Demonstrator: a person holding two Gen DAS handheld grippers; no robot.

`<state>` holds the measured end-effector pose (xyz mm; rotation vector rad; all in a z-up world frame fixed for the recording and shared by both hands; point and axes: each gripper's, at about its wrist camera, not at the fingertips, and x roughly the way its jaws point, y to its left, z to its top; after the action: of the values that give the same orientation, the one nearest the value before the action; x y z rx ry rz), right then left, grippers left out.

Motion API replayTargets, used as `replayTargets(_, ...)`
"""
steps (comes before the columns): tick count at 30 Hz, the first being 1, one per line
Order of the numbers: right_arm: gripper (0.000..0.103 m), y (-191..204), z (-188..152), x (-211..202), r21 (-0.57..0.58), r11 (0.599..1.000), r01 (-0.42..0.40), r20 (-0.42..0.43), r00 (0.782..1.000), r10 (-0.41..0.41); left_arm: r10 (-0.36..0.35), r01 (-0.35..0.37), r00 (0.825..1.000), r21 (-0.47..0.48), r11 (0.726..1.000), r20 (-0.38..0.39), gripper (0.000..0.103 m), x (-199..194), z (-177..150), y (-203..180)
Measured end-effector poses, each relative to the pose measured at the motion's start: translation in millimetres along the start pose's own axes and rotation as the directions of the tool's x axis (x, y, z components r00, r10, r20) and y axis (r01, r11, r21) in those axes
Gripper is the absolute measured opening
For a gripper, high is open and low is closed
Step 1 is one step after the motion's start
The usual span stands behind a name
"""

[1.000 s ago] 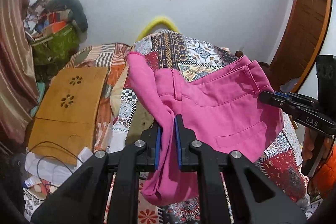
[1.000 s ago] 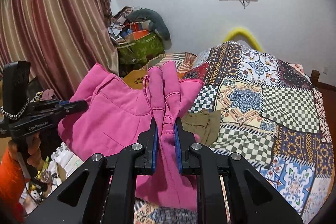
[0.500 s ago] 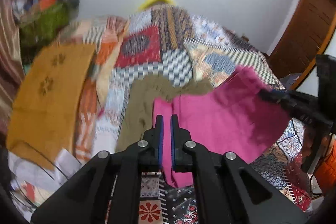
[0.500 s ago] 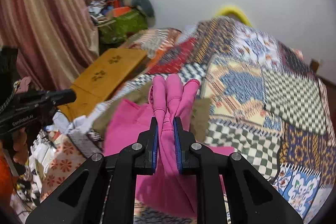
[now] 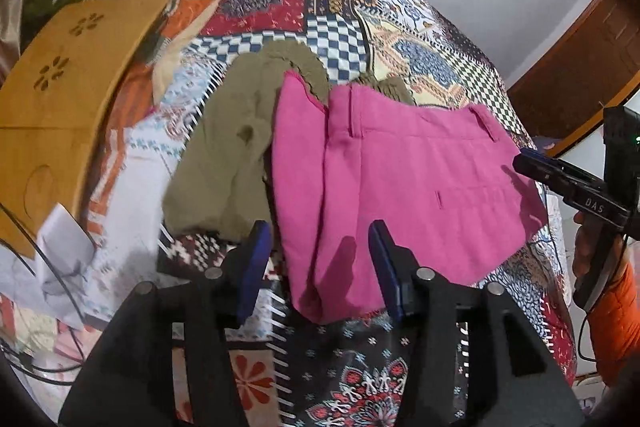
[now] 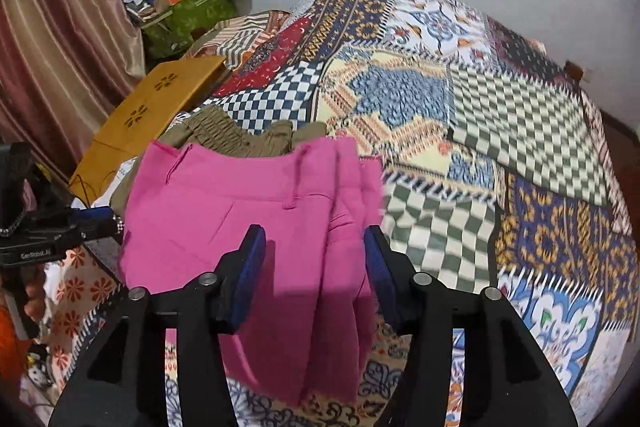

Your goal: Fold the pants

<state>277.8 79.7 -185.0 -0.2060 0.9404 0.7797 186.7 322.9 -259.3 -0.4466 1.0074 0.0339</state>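
The pink pants (image 5: pixel 400 187) lie folded on the patchwork bedspread (image 5: pixel 340 39), waistband toward the far side; they also show in the right wrist view (image 6: pixel 248 227). My left gripper (image 5: pixel 318 259) is open, its blue pads either side of the pants' near left edge, holding nothing. My right gripper (image 6: pixel 314 259) is open over the pants' right folded edge, holding nothing. The right gripper also shows at the right of the left wrist view (image 5: pixel 532 165), and the left gripper at the left of the right wrist view (image 6: pixel 96 215).
Olive-green pants (image 5: pixel 224 155) lie folded beside and partly under the pink ones. A wooden lap table (image 5: pixel 68 83) sits at the bed's left. Clutter and cables (image 5: pixel 48 267) lie at the left. A curtain (image 6: pixel 52 39) and a green bag (image 6: pixel 188 15) are beyond.
Both grippers lowered the hanging pink pants onto the bed and opened, letting them go. The pants now lie flat beside the olive pants.
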Motion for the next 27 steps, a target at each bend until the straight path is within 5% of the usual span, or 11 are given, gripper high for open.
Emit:
replayTargets(12, 0.057, -13, -30, 7, -0.059, 0.997, 0.045, -0.069, 0.996, -0.049, -0.036, 0.030, 0.996, -0.075, 0.997, -0.080, 0.050, 43, -19, -3)
replayTargets(23, 0.057, -33, -24, 41, 0.073, 0.992, -0.105, -0.140, 0.983, 0.114, -0.063, 0.057, 0.995, -0.077, 0.995, -0.081, 0.050, 53, -15, 0)
replayTargets(27, 0.036, -28, -24, 42, 0.067, 0.987, -0.145, -0.139, 0.978, 0.153, -0.054, 0.048, 0.995, -0.074, 0.996, -0.081, 0.041, 53, -15, -2)
